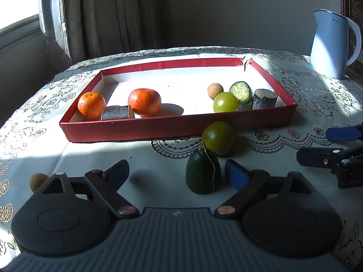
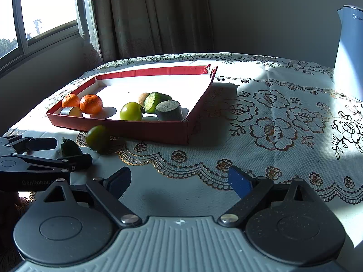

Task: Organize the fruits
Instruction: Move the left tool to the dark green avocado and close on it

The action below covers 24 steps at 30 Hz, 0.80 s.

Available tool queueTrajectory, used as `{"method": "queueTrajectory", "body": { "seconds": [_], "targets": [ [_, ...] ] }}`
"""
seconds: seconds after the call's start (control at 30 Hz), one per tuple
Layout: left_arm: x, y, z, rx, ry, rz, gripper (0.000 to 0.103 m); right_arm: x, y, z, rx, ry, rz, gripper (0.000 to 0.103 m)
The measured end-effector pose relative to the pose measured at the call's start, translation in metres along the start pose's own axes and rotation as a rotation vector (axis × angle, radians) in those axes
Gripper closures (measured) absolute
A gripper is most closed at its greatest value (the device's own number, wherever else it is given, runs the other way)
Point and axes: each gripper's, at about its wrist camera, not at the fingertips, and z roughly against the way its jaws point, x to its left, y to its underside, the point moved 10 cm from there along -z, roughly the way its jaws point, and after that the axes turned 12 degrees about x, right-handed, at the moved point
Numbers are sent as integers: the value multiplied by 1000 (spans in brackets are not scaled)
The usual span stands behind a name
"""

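Note:
A red shallow box (image 1: 177,128) (image 2: 145,128) holds two oranges (image 1: 91,104) (image 1: 144,101), a green tomato (image 1: 225,102) (image 2: 131,111), a brown longan (image 1: 215,91), a cut cucumber piece (image 1: 241,91) (image 2: 156,99) and two dark cut cylinders (image 1: 264,98) (image 1: 116,112). In front of the box on the cloth lie a second green tomato (image 1: 217,137) (image 2: 98,138) and a dark green cucumber end (image 1: 203,174) (image 2: 70,147). My left gripper (image 1: 177,174) is open, the cucumber end between its fingers, near the right one. My right gripper (image 2: 179,181) is open and empty over the cloth.
A second longan (image 1: 37,182) lies on the cloth at my left gripper's left side. A white kettle (image 1: 332,45) (image 2: 349,54) stands at the back right. The right gripper shows at the right edge of the left wrist view (image 1: 333,149). Curtains and a window are behind the table.

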Motion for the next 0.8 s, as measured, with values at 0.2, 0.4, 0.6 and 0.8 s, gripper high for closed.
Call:
{"method": "queueTrajectory", "body": {
  "seconds": [0.2,0.4,0.6,0.8],
  "targets": [
    [1,0,0,1,23,10,15,1,0,0,-2,-10,-6,9],
    [-3,1,2,-14,62,-1,32,0,-1,0,-3,-24,-13,8],
    [-6,1,5,-29,80,-14,48,-1,-2,0,-4,-33,-18,7],
    [-10,0,7,-38,78,-34,62,-1,-2,0,-4,-35,-19,6]
  ]
}}
